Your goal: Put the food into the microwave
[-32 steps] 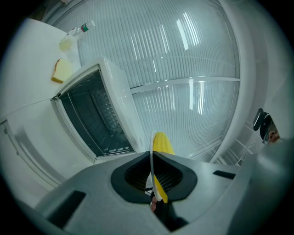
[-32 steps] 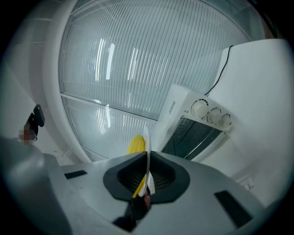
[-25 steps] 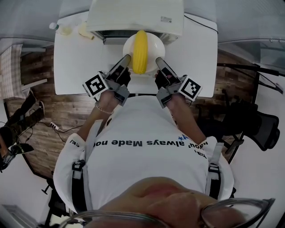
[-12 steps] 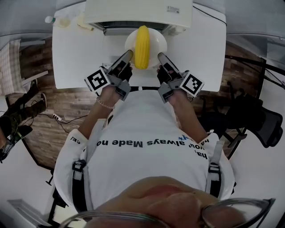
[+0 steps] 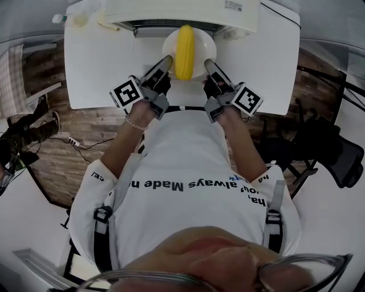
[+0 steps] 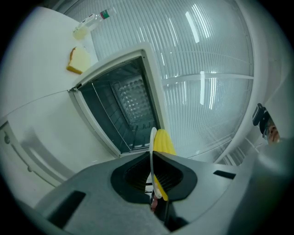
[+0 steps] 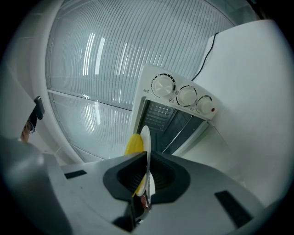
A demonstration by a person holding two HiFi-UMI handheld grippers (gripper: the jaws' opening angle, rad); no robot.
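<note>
The left gripper (image 5: 165, 61) and the right gripper (image 5: 209, 64) each had their fingers (image 6: 131, 176) closed on the rim of the white plate (image 5: 169, 41) — one at either side — and both gripper views showed the thin edge clamped between them. The yellow corn cob (image 5: 183, 43) lay lengthwise on the plate, between the two sets of fingers and just beyond their tips. Straight ahead of the fingers the microwave (image 5: 188, 11) stood open, its dark cavity (image 6: 124, 108) facing them and the plate's far edge near its mouth. Left of the left fingers, open white counter (image 5: 97, 63) ran out to a bread slice (image 6: 78, 60) and a small bottle (image 6: 93, 20). Right of the right fingers more counter stretched to its edge, with the microwave's knobs (image 7: 183, 95) on that side.
</note>
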